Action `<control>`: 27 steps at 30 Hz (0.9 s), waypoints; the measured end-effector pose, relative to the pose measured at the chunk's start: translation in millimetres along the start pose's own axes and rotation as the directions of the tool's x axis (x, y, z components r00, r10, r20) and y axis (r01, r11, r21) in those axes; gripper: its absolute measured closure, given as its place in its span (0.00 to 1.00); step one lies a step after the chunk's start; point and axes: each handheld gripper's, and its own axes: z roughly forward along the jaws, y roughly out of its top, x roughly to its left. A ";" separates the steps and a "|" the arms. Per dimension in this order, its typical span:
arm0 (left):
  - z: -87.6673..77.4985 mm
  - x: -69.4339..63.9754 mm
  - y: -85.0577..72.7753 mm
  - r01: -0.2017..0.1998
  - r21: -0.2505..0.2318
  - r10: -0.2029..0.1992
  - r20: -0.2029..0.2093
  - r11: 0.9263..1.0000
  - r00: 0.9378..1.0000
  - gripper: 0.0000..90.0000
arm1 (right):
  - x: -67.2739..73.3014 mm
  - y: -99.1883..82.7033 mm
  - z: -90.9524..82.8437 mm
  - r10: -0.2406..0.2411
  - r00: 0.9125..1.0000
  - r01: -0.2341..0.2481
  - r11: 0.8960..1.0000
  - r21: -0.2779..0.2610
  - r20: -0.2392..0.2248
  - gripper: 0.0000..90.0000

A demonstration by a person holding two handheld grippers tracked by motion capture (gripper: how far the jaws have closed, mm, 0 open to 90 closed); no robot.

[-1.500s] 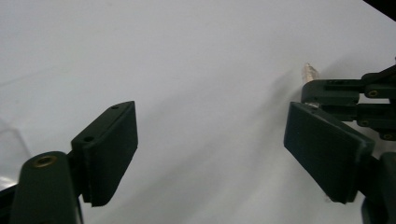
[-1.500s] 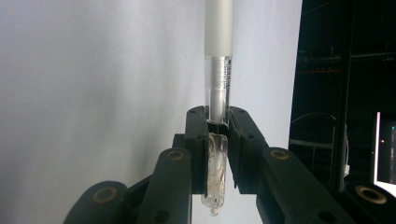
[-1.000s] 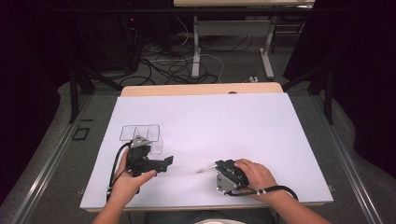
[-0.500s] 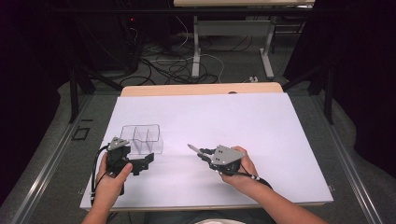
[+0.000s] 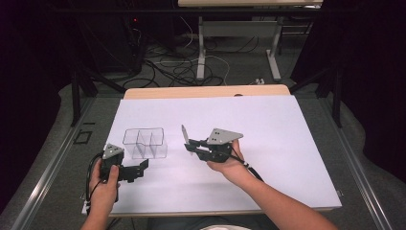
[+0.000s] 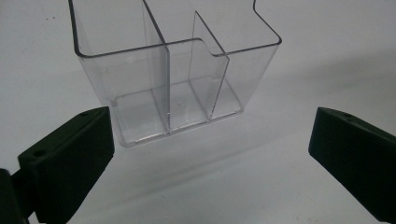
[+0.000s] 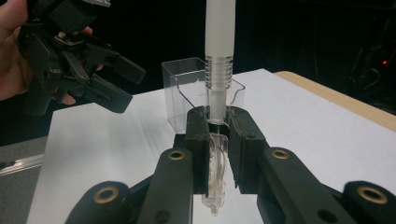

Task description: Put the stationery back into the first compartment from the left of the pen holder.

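We are holding a pen (image 5: 184, 134) clamped in the right gripper (image 5: 191, 145) beside a clear organizer (image 5: 145, 143), while the left gripper (image 5: 140, 169) is hanging released near it.

In the high view, we are seeing the white table (image 5: 287, 139) with the clear organizer sitting toward its left, divided into compartments and standing upright. The right gripper is hovering just right of the organizer, its jaws clenched on the pen, whose whitish upper end is pointing up and toward the far side. In the right gripper view, the pen (image 7: 218, 70) is standing between the right gripper's (image 7: 218, 140) jaws, with the organizer (image 7: 187, 88) behind it. The left gripper is sitting at the near left, just near of the organizer; in the left gripper view its jaws are spread wide with the organizer (image 6: 173, 70) lying beyond them, untouched.
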 end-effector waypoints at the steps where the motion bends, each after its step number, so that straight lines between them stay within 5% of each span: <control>1: 0.1 0.7 -0.2 -0.009 0.005 0.009 -0.005 1.000 1.000 0.00 | -0.6 1.6 3.8 -0.008 1.000 0.008 1.000 -0.007 -0.003 0.88; 4: 1.0 2.4 -1.6 -0.013 0.008 0.013 -0.010 1.000 1.000 0.00 | -2.2 7.0 12.1 0.006 1.000 -0.006 1.000 0.012 -0.006 0.88; 14: 2.3 5.1 -4.6 0.007 -0.002 -0.007 -0.005 1.000 1.000 0.00 | -2.8 25.6 35.7 0.063 0.998 -0.063 0.997 -0.053 0.005 0.88; 27: 1.8 7.2 -5.6 0.016 -0.016 -0.016 -0.003 1.000 1.000 0.01 | -2.9 52.1 62.2 0.120 0.993 -0.120 0.992 -0.029 0.002 0.88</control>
